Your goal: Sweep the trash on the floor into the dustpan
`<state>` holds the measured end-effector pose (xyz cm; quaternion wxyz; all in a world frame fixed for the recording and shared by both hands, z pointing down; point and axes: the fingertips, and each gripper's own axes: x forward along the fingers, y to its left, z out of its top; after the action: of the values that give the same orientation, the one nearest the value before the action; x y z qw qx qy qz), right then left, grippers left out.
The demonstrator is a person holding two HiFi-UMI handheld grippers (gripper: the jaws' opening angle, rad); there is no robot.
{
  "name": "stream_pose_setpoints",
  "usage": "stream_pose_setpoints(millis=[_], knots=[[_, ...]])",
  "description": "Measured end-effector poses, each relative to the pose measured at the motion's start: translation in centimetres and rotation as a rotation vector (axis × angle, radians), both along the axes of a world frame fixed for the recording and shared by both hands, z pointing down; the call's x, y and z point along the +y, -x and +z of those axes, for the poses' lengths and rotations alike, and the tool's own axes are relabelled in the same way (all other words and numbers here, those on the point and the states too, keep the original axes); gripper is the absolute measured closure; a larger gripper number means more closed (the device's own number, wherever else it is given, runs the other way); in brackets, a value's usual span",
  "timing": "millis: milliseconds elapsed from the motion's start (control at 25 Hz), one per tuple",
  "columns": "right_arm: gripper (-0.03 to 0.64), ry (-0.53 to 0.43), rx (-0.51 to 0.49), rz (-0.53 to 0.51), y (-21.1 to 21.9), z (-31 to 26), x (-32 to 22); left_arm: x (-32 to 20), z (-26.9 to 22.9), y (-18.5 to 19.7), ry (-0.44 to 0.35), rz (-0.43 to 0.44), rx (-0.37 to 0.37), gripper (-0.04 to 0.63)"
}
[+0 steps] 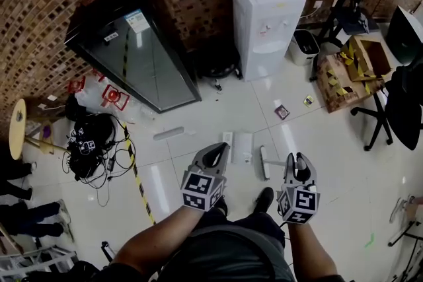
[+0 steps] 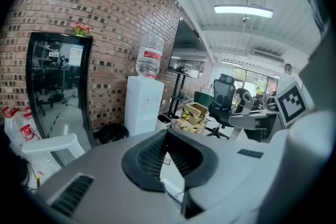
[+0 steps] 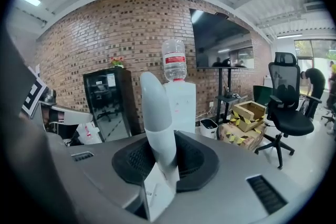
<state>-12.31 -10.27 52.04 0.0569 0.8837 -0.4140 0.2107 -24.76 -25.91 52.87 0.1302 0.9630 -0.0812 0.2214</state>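
Ahead of you a brick wall backs a black glass-fronted cabinet and a white water dispenser with its bottle on top. Under you lies a glossy white tiled floor, crossed at your left by a yellow-and-black tape line. To your right stand taped cardboard boxes and a black office chair. Strip lights burn overhead, and a dark screen hangs on the brick.

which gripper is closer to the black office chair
Right. The black office chair stands off to the right of the right gripper, which is shut on a white handle. The left gripper is farther away, on the right gripper's other side.
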Motion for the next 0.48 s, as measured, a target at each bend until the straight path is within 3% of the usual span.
stream_pose_setpoints(millis=[280, 480], knots=[[0.531, -0.076, -0.063, 0.022, 3.4, -1.1, -4.0, -2.7, -1.1, 1.5, 0.002, 0.013, 0.035, 0.586], [0.534, -0.074, -0.052, 0.067, 3.2, -1.4, -2.8, -2.6, -1.3, 2.0, 0.019, 0.024, 0.06, 0.586]])
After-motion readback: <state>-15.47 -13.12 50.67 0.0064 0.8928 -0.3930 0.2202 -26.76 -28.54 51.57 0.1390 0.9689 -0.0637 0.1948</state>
